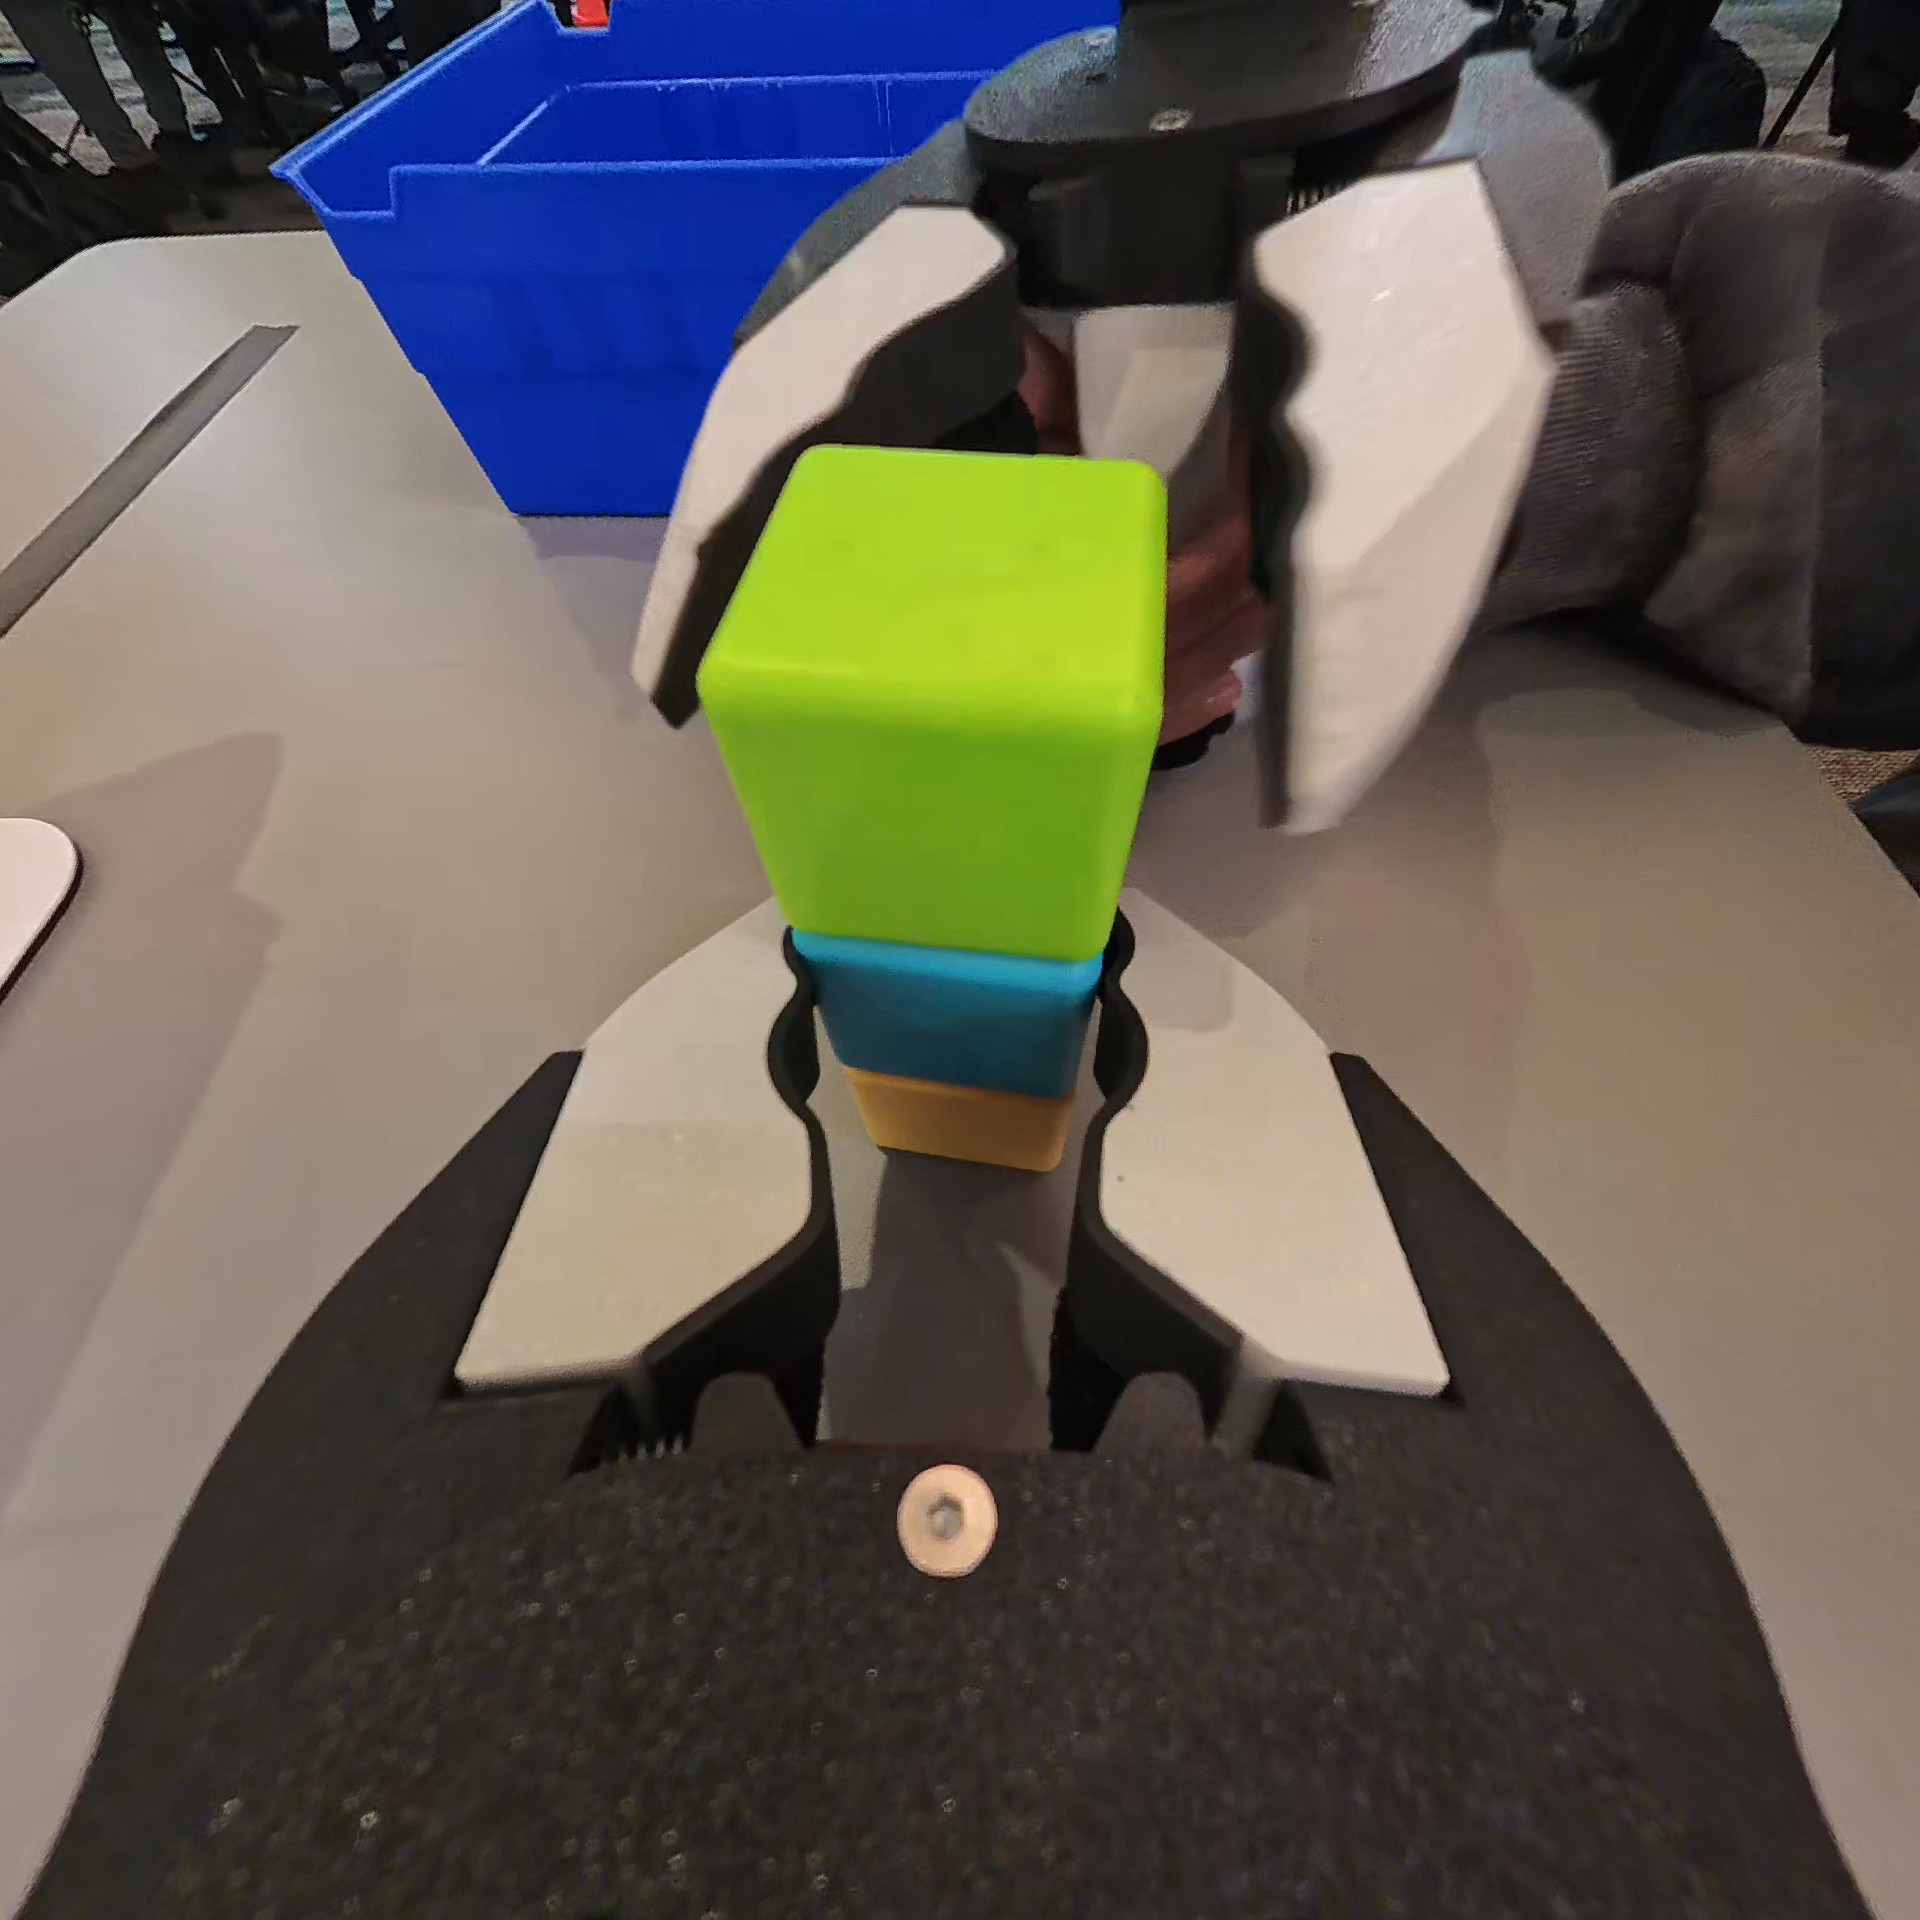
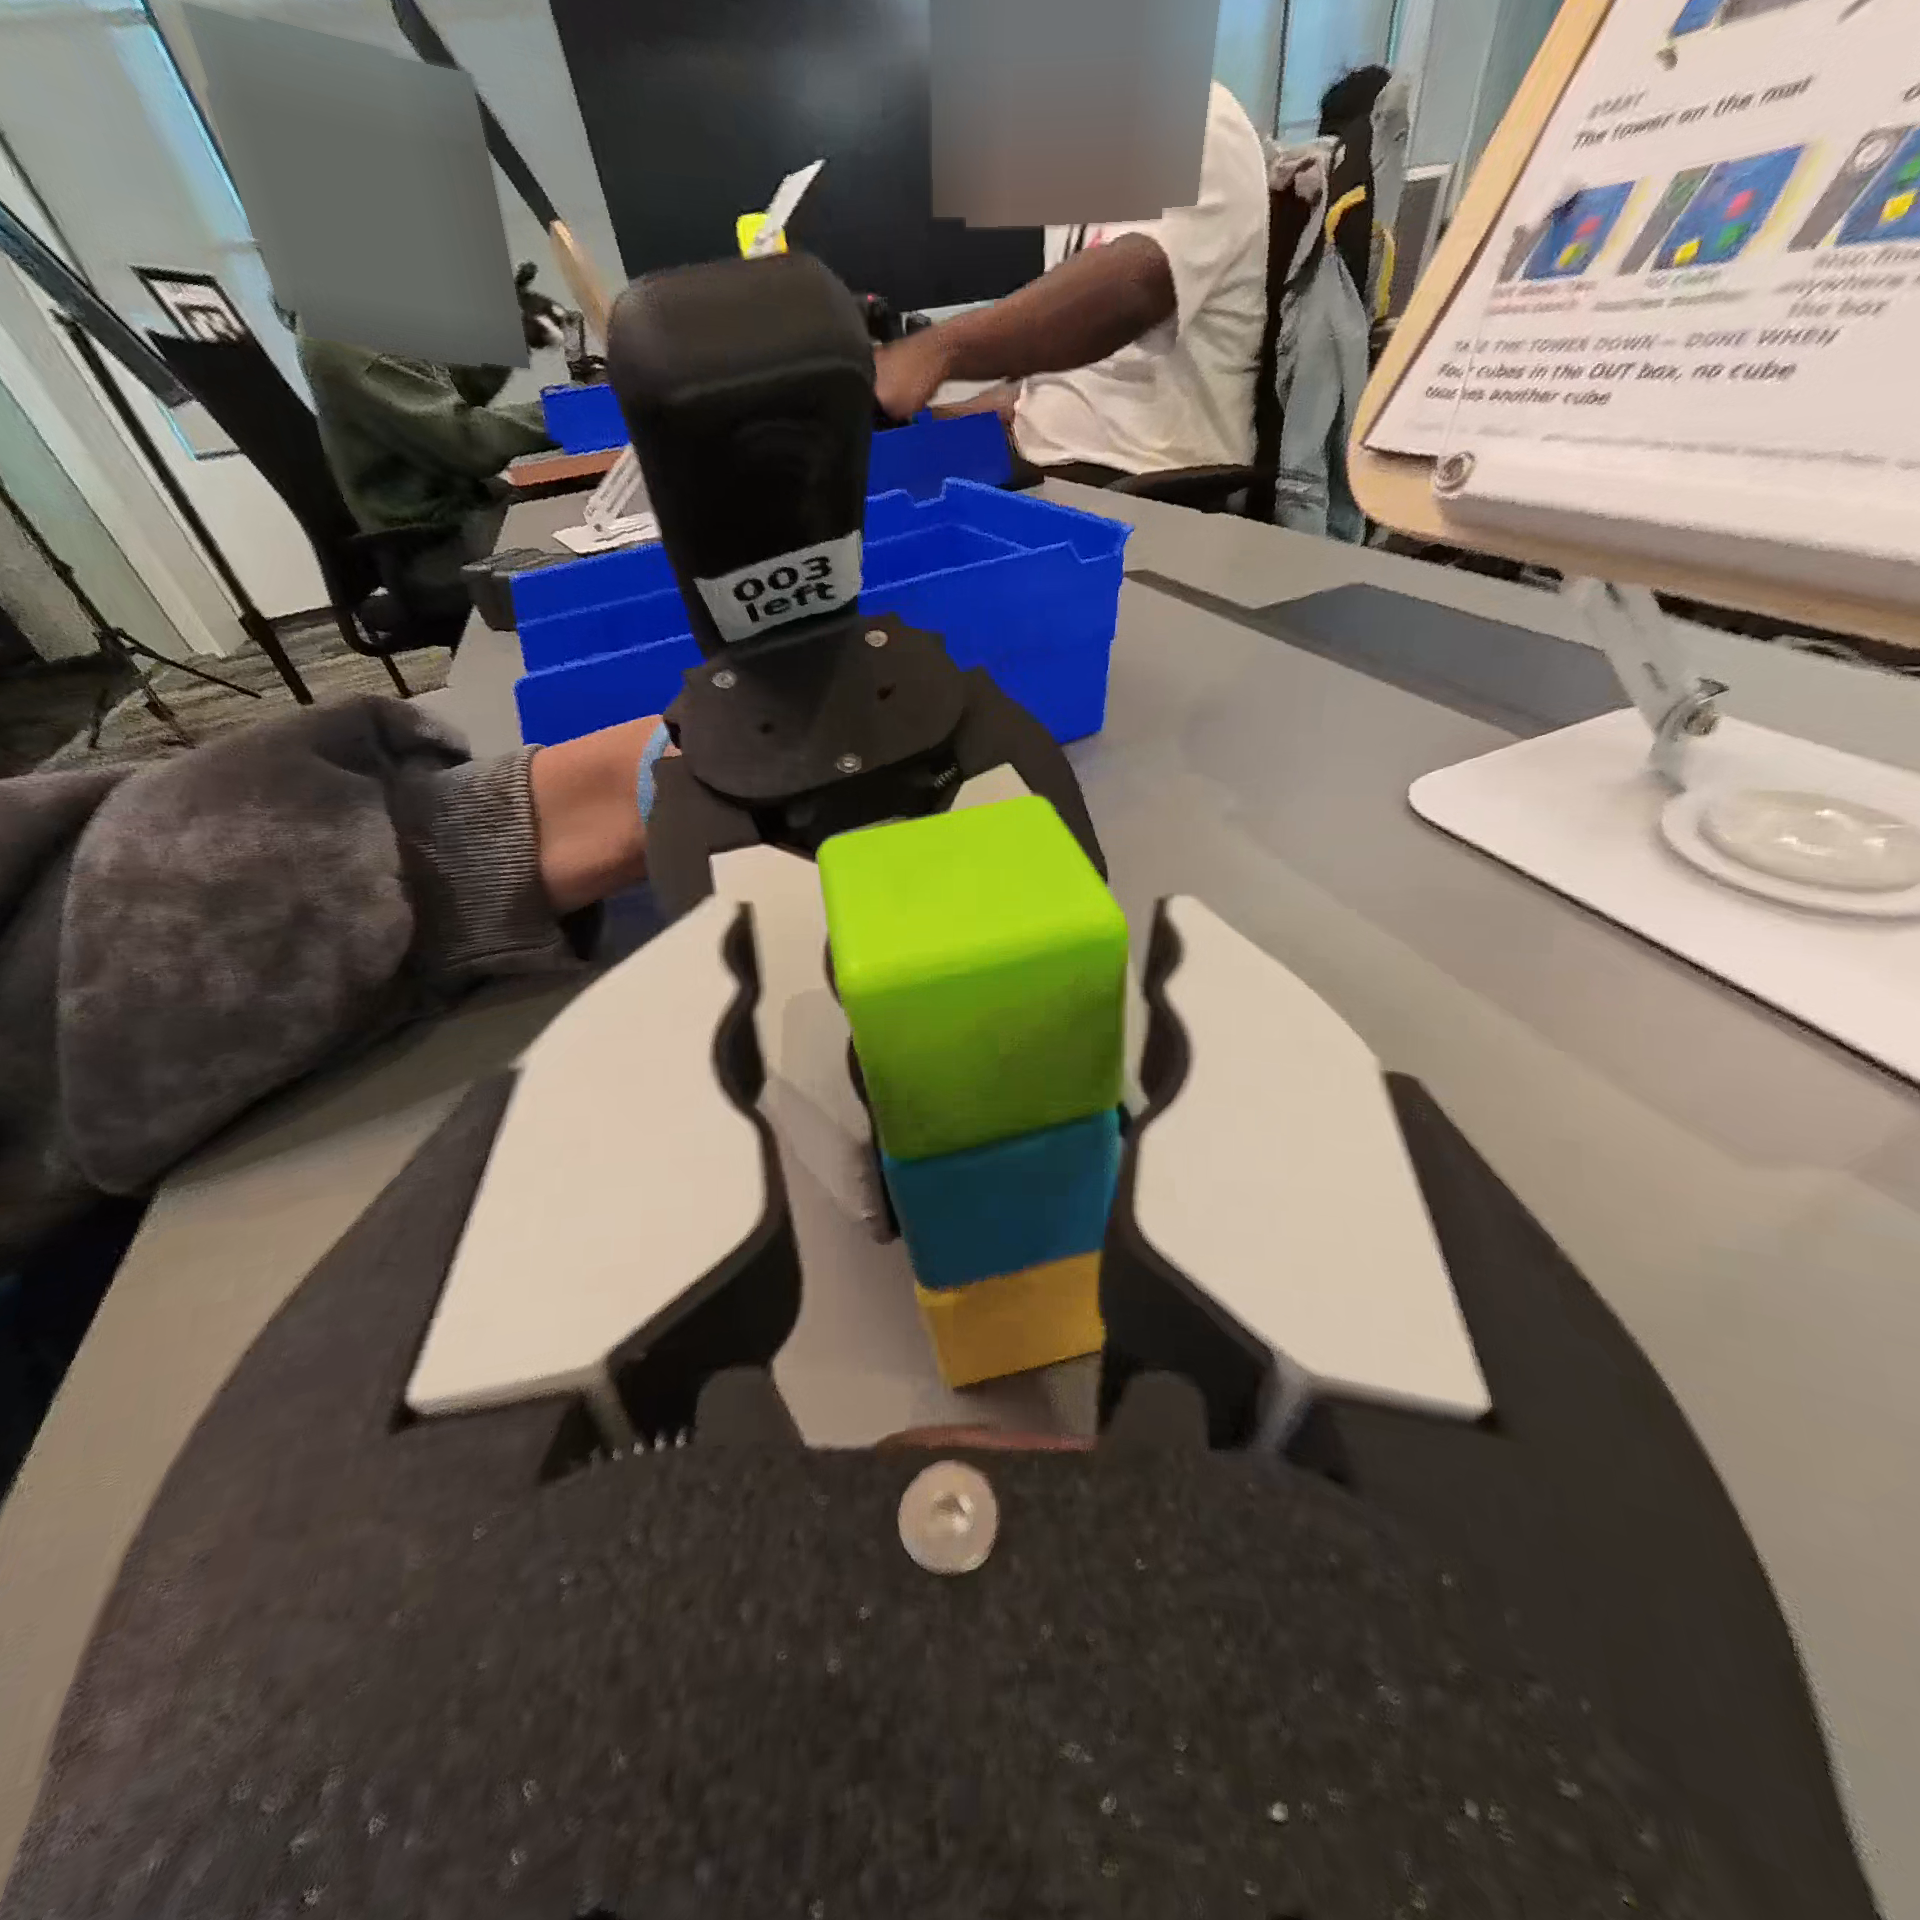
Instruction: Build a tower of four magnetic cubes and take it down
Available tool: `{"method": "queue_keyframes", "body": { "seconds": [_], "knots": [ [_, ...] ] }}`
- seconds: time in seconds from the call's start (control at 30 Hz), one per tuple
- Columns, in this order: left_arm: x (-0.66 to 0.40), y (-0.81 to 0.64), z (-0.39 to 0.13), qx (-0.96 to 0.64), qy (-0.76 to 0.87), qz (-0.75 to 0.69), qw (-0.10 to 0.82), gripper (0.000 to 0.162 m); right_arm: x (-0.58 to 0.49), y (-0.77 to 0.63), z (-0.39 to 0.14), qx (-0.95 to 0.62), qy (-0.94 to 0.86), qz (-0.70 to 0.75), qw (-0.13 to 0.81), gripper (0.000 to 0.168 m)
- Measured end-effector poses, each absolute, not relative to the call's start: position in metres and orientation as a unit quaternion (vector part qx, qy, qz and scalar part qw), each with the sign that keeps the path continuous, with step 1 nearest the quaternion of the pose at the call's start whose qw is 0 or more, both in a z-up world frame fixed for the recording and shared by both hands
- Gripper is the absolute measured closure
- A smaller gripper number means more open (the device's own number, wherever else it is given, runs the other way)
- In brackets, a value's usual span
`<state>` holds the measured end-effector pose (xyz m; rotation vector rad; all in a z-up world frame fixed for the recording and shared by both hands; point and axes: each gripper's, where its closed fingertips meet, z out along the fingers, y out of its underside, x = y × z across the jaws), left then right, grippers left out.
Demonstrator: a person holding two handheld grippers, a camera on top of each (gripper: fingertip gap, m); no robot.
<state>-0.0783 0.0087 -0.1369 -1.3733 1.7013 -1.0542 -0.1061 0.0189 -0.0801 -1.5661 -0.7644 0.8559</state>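
On the grey table, left gripper fingers clamp the blue cube, steadying the three-cube tower while right gripper fingers spread wide around the green cube.

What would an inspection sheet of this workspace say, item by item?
Surface: grey table, tower of three cubes standing on it.
Job's things: green cube on blue cube on yellow cube; fourth cube not seen.
Clutter: blue bin behind the tower; document stand with a printed sheet.
Grippers: left gripper shut on blue cube; right gripper open, jaws either side of green cube.
Cables: nothing seen.
Surroundings: people at another table.
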Motion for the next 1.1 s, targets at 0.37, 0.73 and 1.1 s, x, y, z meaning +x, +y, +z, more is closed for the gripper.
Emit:
{"method": "queue_keyframes", "body": {
  "seconds": [0.37,0.73,1.1],
  "knots": [
    [-0.078,0.006,-0.137,-0.525,0.661,-0.407,0.349,0.112,-0.099,0.020,-0.053,-0.619,-0.281,0.417,0.603,0.116],
    [-0.078,0.006,-0.137,-0.527,0.659,-0.408,0.349,0.112,0.007,-0.024,0.101,-0.694,-0.233,0.166,0.660,0.116],
    [-0.077,0.006,-0.137,-0.529,0.657,-0.405,0.351,0.112,0.236,-0.015,-0.097,-0.978,-0.090,-0.076,0.171,0.115]
  ]
}}
